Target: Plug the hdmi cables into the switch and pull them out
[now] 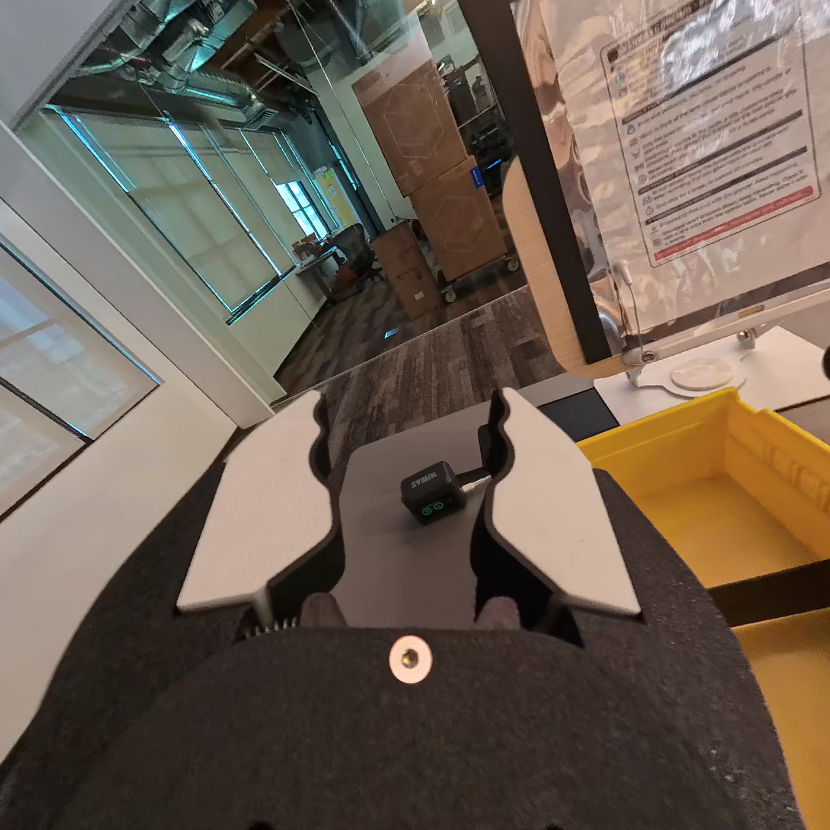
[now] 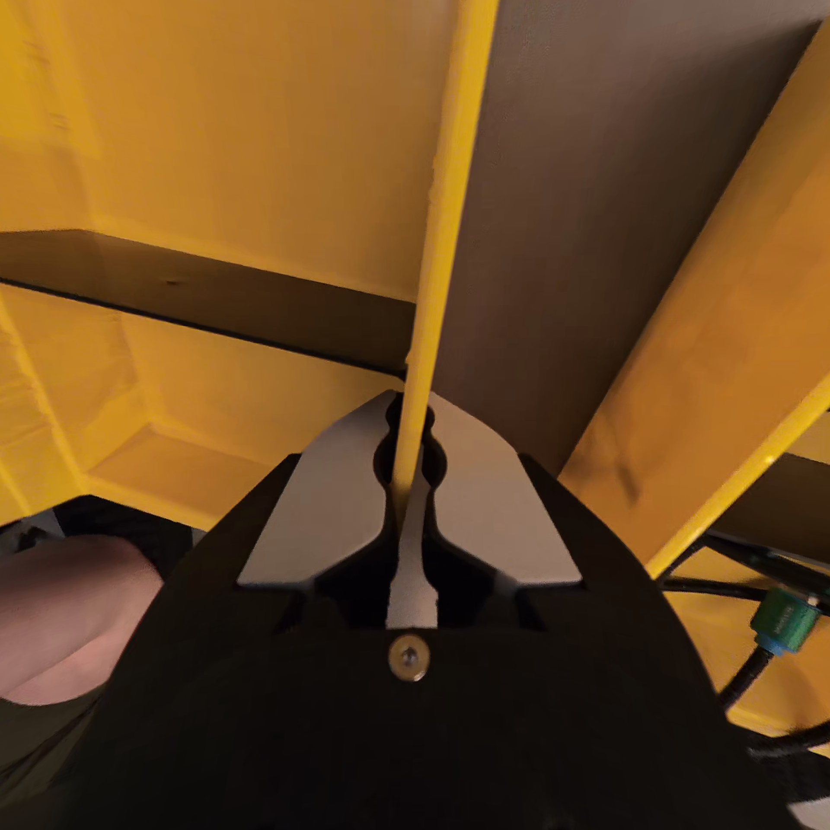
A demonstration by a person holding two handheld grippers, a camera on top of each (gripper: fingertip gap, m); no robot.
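In the left wrist view my left gripper (image 1: 409, 399) is open and empty. Beyond its fingers a small black box (image 1: 431, 492) with two green lights lies on a dark grey surface (image 1: 395, 561). A white plug (image 1: 476, 484) and a black cable sit at the box's right side. In the right wrist view my right gripper (image 2: 411, 397) is shut on the thin upright wall (image 2: 442, 202) of a yellow bin. A green connector (image 2: 783, 624) on a black cable (image 2: 741, 687) lies at the lower right, apart from the gripper.
A yellow bin (image 1: 673, 503) stands right of the dark surface. A clear stand with a printed sheet (image 1: 700, 148) rises at the back right. More yellow bin walls (image 2: 224, 134) fill the right wrist view. A person's hand (image 2: 67, 620) shows at the lower left. The grippers' ends are close to 35 cm from one another. From my right tips it is roughly 25 cm to the green connector (image 2: 783, 624); from my left, 50 cm.
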